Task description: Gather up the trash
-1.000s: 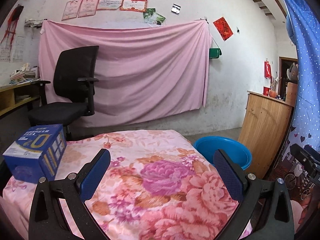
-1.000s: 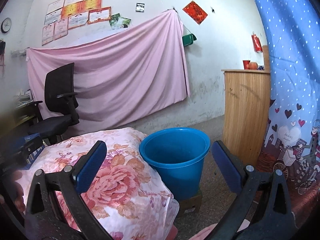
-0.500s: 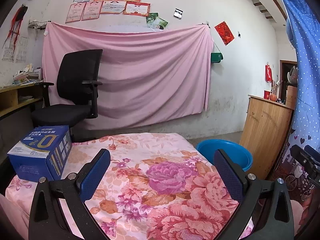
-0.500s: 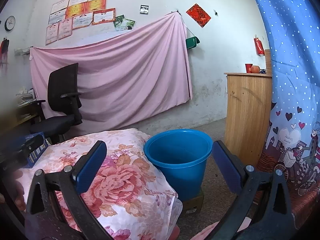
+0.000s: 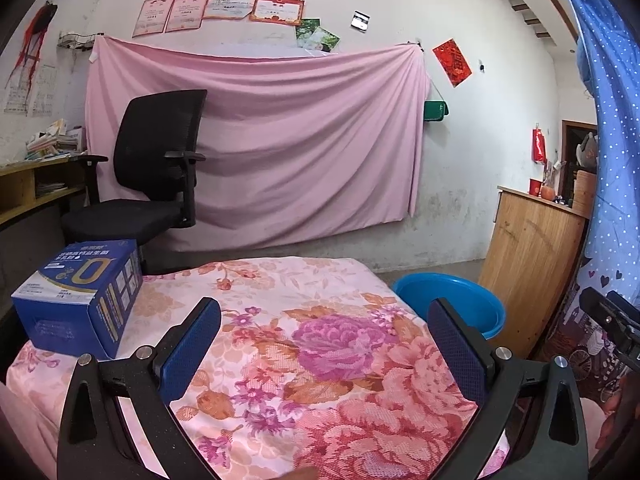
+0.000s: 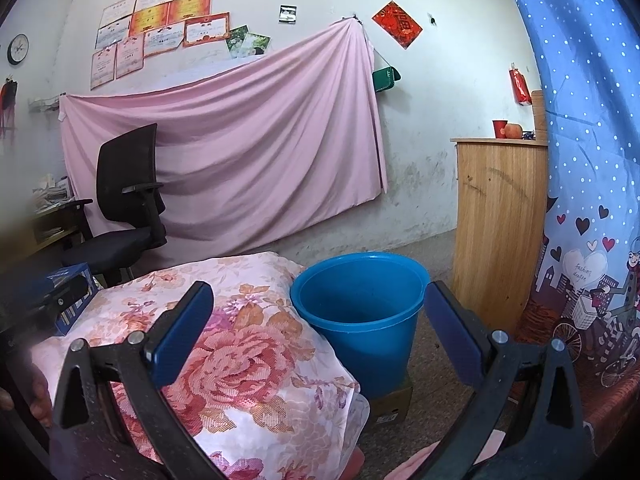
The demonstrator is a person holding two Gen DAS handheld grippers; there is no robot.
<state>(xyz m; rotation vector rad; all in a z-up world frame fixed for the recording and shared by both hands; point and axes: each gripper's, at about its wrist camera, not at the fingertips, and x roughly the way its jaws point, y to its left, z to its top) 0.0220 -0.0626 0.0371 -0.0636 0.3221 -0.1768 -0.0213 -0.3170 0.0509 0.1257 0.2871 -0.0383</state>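
Both of your hand-held grippers, left point(image 5: 324, 340) and right point(image 6: 318, 326), are wide open and hold nothing. The blue box point(image 5: 80, 296) sits at the left of the frame on the flowered desk point(image 5: 320, 360); the bucket point(image 6: 358, 312) looks empty, so collecting is not yet begun.

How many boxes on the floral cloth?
1: a blue box at the far left of the cloth. Both grippers, left and right, are open and empty. A cardboard box sits under the bucket, off the cloth.
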